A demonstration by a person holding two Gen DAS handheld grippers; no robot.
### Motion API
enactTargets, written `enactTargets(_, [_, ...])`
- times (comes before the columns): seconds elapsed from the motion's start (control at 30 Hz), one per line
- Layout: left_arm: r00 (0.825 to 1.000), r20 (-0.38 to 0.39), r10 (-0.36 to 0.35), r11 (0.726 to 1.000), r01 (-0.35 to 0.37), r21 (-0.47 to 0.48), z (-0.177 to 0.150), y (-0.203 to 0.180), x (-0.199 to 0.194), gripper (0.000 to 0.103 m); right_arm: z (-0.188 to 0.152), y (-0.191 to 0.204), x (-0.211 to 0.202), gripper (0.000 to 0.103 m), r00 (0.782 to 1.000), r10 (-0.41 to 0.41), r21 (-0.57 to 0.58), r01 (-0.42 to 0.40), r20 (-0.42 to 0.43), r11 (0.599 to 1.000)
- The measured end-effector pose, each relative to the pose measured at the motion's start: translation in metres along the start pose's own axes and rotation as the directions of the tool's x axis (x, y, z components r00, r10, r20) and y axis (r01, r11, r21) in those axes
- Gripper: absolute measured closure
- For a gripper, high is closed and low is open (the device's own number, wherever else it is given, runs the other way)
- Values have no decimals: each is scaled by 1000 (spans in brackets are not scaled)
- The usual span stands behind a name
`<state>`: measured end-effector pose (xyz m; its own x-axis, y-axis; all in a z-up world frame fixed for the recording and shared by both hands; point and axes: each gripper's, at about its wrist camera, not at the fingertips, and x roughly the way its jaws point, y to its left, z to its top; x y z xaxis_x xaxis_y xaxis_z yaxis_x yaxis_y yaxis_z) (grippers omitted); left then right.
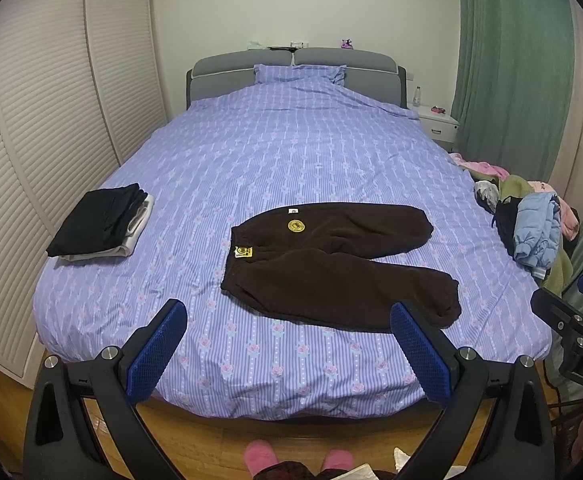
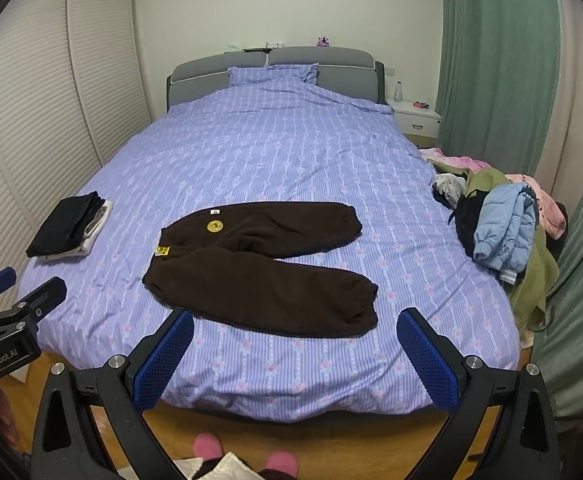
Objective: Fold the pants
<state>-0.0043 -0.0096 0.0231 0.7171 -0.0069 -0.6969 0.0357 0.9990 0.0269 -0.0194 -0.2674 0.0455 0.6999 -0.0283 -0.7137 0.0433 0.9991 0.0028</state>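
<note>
You held both tools above the foot of the bed, clear of the cloth. Your left gripper was released, its blue pads spread wide with nothing between them, and your right gripper stood the same way, spread and empty. The dark brown pants lay flat on the purple striped cover, near the foot edge and a little to your right of the middle, with the waistband toward your left and both legs running to your right; the legs parted in a narrow V, the nearer leg ending in a gathered cuff close to the right gripper's line of sight. A round yellow patch and a yellow label showed near the waist. Well apart to the left, a stack of folded clothes sat by the bed's edge. A heap of unfolded clothes lay at the right edge. Your pink slippers stood on the wooden floor below.
</note>
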Motion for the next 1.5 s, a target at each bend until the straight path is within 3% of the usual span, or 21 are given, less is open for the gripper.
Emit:
enactTargets(0.97, [1000,2,-14,1000,14,7,3,1,4,0,6,-2,4,0,1000,-8,4,8,-3,1000])
enactTargets(1.5, [1000,-24,-14,1000,14,-6,7,7,26,0,13,6,26,0,999,-10,-13,9,-40,1000])
